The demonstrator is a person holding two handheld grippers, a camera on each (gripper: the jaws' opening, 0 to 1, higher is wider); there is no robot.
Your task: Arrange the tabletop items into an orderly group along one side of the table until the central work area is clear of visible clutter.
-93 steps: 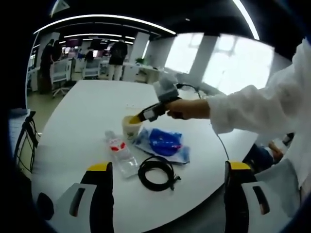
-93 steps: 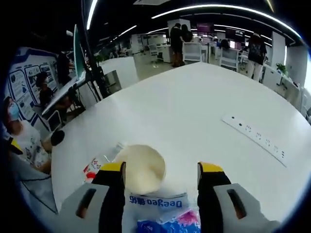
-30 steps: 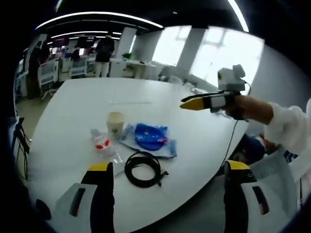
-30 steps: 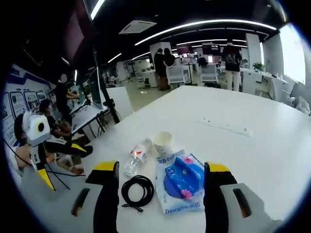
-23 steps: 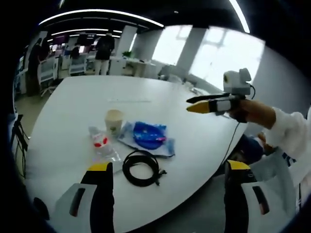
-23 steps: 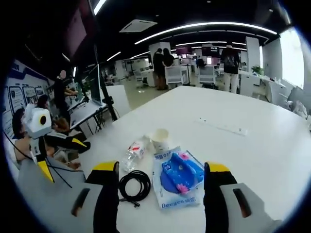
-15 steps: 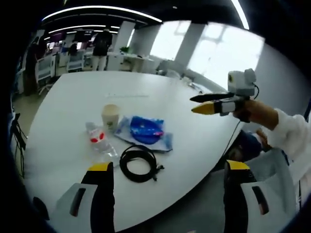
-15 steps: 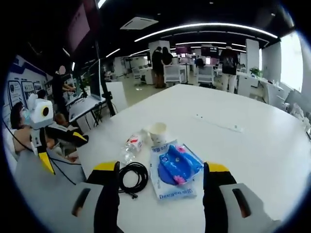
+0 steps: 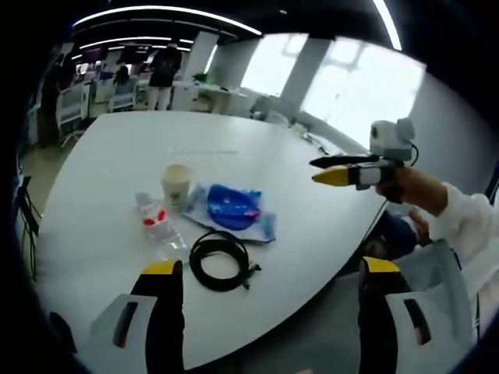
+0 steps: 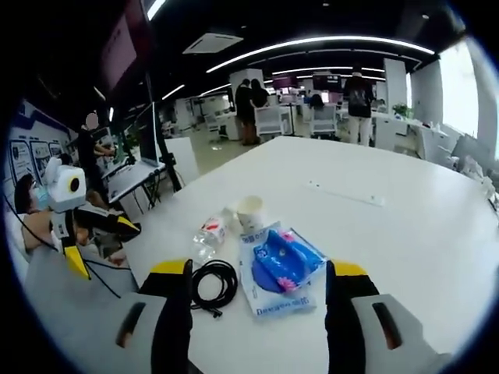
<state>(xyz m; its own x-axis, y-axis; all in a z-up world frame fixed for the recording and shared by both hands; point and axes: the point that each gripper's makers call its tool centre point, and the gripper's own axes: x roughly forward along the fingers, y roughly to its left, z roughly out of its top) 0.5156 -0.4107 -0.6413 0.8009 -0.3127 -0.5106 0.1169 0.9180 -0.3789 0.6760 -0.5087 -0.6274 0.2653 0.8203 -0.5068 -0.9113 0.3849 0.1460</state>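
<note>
Cup (image 9: 176,184), bottle (image 9: 154,227), blue packet (image 9: 231,211), coiled cable (image 9: 219,261) clustered together.

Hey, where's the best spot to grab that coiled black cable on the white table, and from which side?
Grip the coiled black cable across the bundled strands of its loop, probably at the edge nearest the right gripper, coming down from above. It lies flat on the white table, so a side approach finds little to pinch. Avoid the loose plug end trailing from the loop.

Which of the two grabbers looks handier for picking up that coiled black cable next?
Probably the left gripper: the cable lies just ahead between its open jaws, while the right gripper hovers off past the table's edge.
</note>
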